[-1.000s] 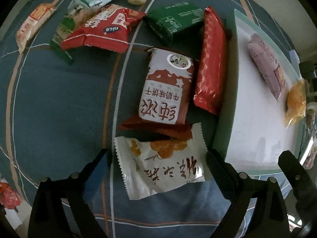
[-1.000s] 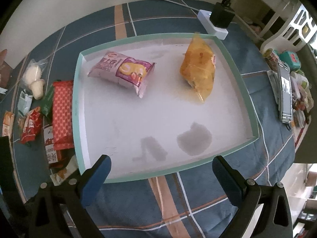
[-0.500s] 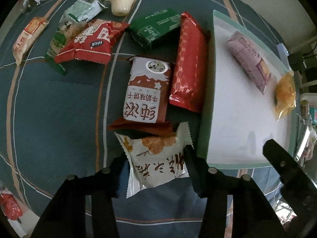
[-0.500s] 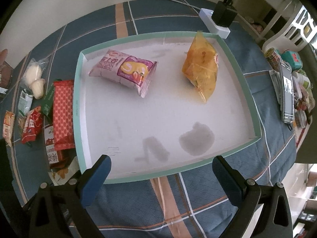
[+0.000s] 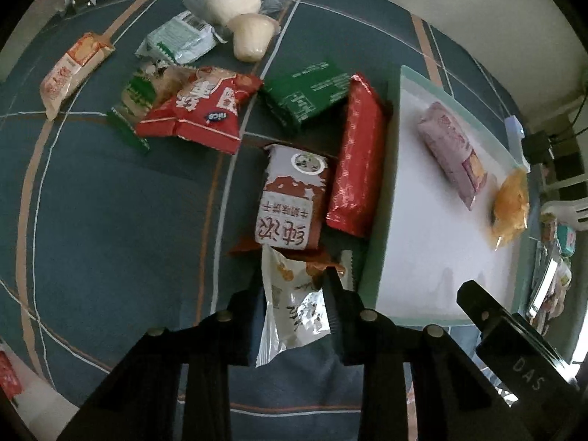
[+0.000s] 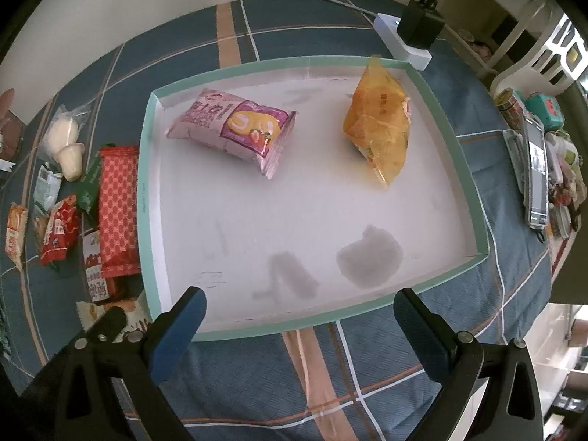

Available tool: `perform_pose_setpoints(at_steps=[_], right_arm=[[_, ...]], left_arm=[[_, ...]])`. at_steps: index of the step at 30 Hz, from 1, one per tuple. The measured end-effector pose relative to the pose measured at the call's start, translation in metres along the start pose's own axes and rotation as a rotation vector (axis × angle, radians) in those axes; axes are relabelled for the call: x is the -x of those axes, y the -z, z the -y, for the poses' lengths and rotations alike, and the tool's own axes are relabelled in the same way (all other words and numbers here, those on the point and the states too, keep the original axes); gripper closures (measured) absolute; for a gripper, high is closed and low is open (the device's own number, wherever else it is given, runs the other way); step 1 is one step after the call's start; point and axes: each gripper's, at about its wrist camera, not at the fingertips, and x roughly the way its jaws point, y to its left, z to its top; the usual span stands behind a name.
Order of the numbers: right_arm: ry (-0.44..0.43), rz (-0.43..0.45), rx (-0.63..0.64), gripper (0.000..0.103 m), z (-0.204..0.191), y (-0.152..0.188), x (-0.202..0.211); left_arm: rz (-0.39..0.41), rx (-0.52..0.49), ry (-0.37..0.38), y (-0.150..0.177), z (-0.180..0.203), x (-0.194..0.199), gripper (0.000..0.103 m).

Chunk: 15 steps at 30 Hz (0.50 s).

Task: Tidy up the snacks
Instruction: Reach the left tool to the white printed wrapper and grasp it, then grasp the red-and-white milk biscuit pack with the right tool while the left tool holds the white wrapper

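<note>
My left gripper is shut on a white snack packet with orange print, squeezing it narrow, just left of the tray's near corner. The packet also shows in the right wrist view. The white tray with a teal rim holds a pink packet and an orange bag. My right gripper is open and empty above the tray's front edge. Beside the tray lie a long red packet and a white-and-red biscuit packet.
Further left on the blue checked cloth lie a green packet, a red bag, pale buns and several small packets. A white power strip sits behind the tray. Small clutter lines the right edge.
My left gripper has closed on the white packet, crumpling it narrower, and has drawn back a little. My right gripper stays open over the tray's front edge.
</note>
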Motion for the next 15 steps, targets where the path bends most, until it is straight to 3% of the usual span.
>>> perform_pose_setpoints(at_steps=[5,6,7,8,15], right_arm=[[0.005,0.000,0.005,0.000,-0.002,-0.001,-0.001],[0.005,0.000,0.006,0.000,-0.002,-0.001,-0.001],[0.005,0.001,0.007,0.000,-0.002,-0.001,-0.001],[0.004,0.001,0.009,0.000,-0.003,-0.001,-0.001],[0.002,0.001,0.004,0.000,-0.001,-0.001,-0.001]], left_arm=[[-0.012,-0.002,0.001,0.001,0.007,-0.006,0.071],[-0.015,-0.007,-0.008,0.000,0.008,-0.008,0.061],[-0.021,-0.010,-0.011,0.003,0.009,-0.016,0.044],[-0.028,-0.013,-0.008,0.003,0.012,-0.019,0.036],[-0.083,-0.042,-0.057,0.009,0.018,-0.038,0.024]])
